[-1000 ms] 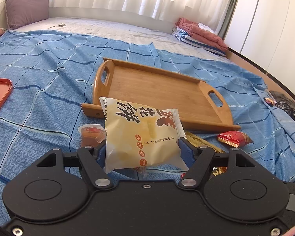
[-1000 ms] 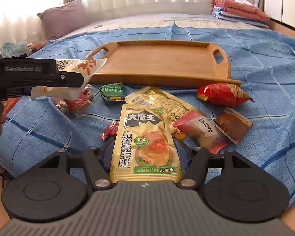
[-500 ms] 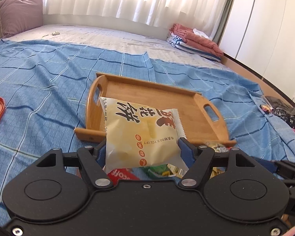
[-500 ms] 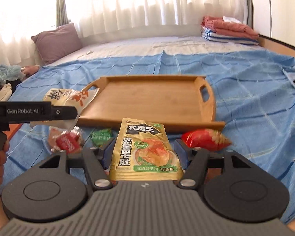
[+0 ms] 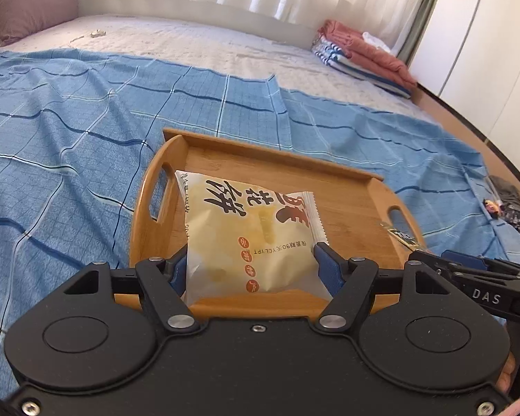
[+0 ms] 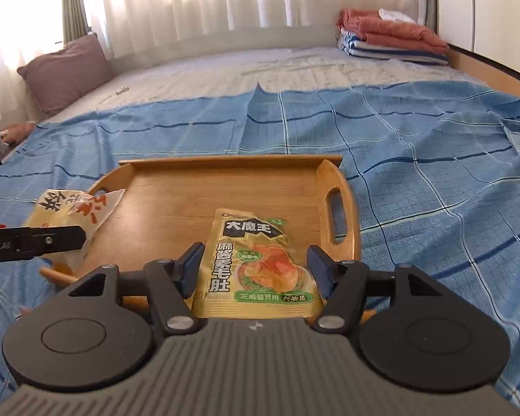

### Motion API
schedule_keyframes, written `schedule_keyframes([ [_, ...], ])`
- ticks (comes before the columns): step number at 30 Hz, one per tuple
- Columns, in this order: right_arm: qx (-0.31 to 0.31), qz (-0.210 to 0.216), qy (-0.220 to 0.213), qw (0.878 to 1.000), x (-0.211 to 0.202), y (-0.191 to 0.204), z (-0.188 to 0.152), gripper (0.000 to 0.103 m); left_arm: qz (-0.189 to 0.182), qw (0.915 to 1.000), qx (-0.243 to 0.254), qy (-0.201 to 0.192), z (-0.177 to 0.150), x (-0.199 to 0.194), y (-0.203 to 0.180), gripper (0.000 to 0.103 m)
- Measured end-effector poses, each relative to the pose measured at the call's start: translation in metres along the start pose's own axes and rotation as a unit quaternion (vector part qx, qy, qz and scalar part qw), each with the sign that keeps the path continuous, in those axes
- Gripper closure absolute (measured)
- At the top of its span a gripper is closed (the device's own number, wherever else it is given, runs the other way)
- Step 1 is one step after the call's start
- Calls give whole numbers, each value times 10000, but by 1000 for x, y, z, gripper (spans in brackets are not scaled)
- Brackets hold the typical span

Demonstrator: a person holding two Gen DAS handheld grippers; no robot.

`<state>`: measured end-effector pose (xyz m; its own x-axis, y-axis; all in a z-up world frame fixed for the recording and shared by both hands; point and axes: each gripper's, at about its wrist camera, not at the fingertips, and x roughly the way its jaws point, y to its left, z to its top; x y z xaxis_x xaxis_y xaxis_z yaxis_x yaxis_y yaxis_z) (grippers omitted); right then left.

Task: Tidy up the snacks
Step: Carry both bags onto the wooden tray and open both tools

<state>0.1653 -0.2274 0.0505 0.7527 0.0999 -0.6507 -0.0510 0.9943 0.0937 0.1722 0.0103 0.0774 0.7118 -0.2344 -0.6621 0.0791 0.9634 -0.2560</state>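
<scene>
- The left tool is gripping a pale yellow pastry packet by its sides, its blue pads pressing in on the wrapper and its jaws standing partway apart around it.
- That packet is hanging over the left end of the wooden tray, beside the left handle cut-out.
- The right tool is clamping a gold snack pouch with green print, the jaws partly apart and closed against the pouch's edges.
- The pouch is sitting above the near right part of the tray, close to the right handle slot; whether it is touching the wood cannot be told.
- In the right wrist view the left tool is showing at the left edge with its packet over the tray's left handle.
- The tray is lying on a blue checked sheet spread over the bed.
- A purple pillow and folded blankets are resting at the far end of the bed.
</scene>
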Motion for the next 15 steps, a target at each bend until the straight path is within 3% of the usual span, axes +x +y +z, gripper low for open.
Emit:
schedule_keyframes([
  [6,34,-129,254,9996,34,-5,6,37,162,9997,-21,188,6,36,1,33],
  [15,-152,-190,394,9989,51,1,-5,37,279,9990,68,334,-2,66,-5,33],
])
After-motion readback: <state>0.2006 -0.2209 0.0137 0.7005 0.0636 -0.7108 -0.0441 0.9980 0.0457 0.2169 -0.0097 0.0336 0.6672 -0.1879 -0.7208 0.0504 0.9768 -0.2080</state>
